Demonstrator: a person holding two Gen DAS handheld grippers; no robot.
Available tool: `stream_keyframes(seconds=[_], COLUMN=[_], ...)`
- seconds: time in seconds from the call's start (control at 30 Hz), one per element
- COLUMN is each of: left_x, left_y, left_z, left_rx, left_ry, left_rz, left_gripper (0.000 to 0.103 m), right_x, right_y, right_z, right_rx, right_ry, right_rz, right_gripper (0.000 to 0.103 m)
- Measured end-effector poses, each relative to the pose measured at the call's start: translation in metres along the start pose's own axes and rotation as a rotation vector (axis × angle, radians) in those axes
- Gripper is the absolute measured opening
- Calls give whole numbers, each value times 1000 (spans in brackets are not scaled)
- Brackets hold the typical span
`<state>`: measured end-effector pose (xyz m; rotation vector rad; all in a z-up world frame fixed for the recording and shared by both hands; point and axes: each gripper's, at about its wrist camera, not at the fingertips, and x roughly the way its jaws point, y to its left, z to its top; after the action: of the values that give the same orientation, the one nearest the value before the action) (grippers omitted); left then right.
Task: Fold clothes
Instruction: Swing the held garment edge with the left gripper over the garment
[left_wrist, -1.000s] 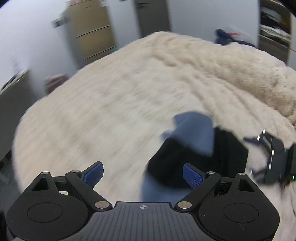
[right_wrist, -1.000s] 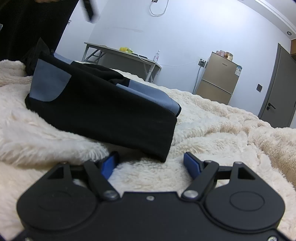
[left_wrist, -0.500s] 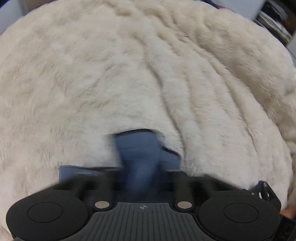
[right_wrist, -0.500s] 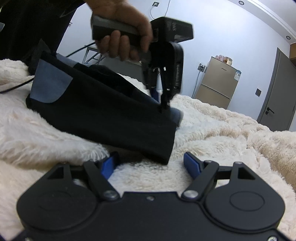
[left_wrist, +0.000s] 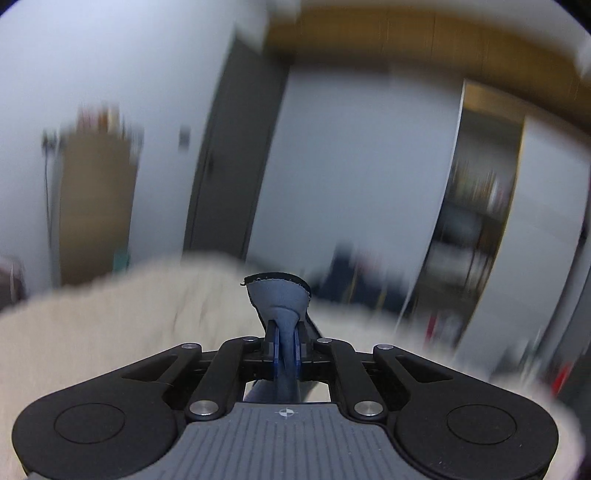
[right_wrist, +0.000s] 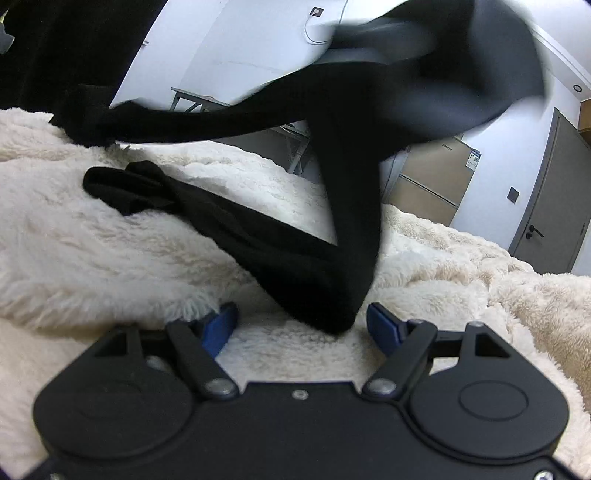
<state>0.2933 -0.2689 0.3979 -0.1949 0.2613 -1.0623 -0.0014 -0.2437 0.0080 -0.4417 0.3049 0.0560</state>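
Observation:
A black garment with grey-blue panels (right_wrist: 295, 254) is half lifted off the cream fluffy blanket (right_wrist: 92, 258). Its upper part hangs blurred in the air at the top right, its lower part still lies on the blanket. My left gripper (left_wrist: 285, 347) is shut on a grey-blue edge of the garment (left_wrist: 277, 293), which sticks up between the pads, raised above the bed. My right gripper (right_wrist: 301, 325) is open and low on the blanket, with the garment's lowest fold just in front of its fingertips (right_wrist: 380, 321), not gripped.
The blanket (left_wrist: 110, 314) covers the whole bed. Behind it stand a grey door (right_wrist: 554, 199), a beige cabinet (right_wrist: 424, 181) and a metal-legged table (right_wrist: 236, 107). The left wrist view shows a blurred door and shelves (left_wrist: 476, 221).
My left gripper came down on the folded garment, shut on its grey-blue edge and pulled it upward. The garment has unfolded and hangs stretched. My right gripper has stayed put and open.

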Motion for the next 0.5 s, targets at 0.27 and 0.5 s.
stream_keyframes(seconds=[0.27,0.5], left_x=[-180,-282], left_y=[-8,52], left_z=[134,54], left_rx=[-88,-181], left_ry=[-520,-467], left_rz=[28,227], left_gripper=[6,9], right_x=[0,4], right_y=[3,2], right_z=[0,3], right_rx=[-12,-18], right_ry=[8,16], right_rz=[-4,-4], right_gripper=[76,77])
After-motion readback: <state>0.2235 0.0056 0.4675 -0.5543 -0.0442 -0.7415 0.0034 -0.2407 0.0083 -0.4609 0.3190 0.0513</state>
